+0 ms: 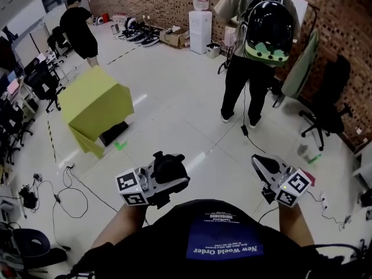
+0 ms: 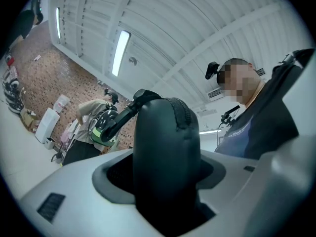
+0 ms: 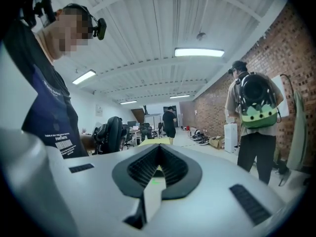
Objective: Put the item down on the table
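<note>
Holding black zip case (image 2: 167, 147) in left gripper (image 1: 163, 182), jaws pinched on its lower sides, zipper end poking up. Carried at chest height, well above the floor and touching nothing else.

Nothing in right gripper (image 1: 264, 166): jaws pressed together, no gap in the right gripper view.

Only candidate table (image 1: 93, 100) in sight: yellow-covered, ahead and to the left in the head view, well apart from both grippers. Top looks bare from here.

Progress, judging by this: grasp and lift done, placement not started. Left to do:
- walk over to the table
- lower the case onto the top
- spread the left jaws and back off

Worth noting: cables on the floor along the left side of the route, and a person with a backpack (image 1: 256, 45) standing off to the right, clear of the path.
</note>
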Tool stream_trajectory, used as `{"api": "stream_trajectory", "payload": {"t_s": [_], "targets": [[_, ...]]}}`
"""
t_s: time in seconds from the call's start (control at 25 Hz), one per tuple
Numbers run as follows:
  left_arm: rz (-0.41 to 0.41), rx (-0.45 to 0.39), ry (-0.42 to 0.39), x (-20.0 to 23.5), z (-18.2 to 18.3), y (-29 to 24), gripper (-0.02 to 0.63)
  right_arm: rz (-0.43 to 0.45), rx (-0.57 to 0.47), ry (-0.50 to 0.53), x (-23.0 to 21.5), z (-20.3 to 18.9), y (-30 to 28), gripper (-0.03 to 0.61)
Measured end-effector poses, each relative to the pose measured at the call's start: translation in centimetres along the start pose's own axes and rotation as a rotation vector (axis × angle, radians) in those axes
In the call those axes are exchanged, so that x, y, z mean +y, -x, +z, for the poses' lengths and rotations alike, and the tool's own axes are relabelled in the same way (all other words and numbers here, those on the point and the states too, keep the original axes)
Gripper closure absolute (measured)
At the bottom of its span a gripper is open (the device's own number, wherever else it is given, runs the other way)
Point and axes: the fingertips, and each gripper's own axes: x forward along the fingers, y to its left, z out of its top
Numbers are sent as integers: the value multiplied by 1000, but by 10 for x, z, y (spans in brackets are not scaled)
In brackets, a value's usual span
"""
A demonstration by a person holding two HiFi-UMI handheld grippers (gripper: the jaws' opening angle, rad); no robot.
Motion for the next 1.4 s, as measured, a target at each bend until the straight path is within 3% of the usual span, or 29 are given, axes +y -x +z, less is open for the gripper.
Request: {"api": "stream_trajectory", "payload": {"t_s": [0.2,0.4,0.6,1.0,1.4], "targets": [[-14,27,5,71,26,18,307,-11,-15,-52,-26,8,-78,591],[0,31,25,130,38,8,307,10,36,-71,-66,0,-128,591],[51,35,26,190,51,-26,307,45,36,-59,-137,14,-164,591],[198,-6,-42,321,85,-123,307,266,19,10,-295,51,-263,591],[215,-23,-30,465,108,-146,307,262,38,1,-408,45,-368,591]]}}
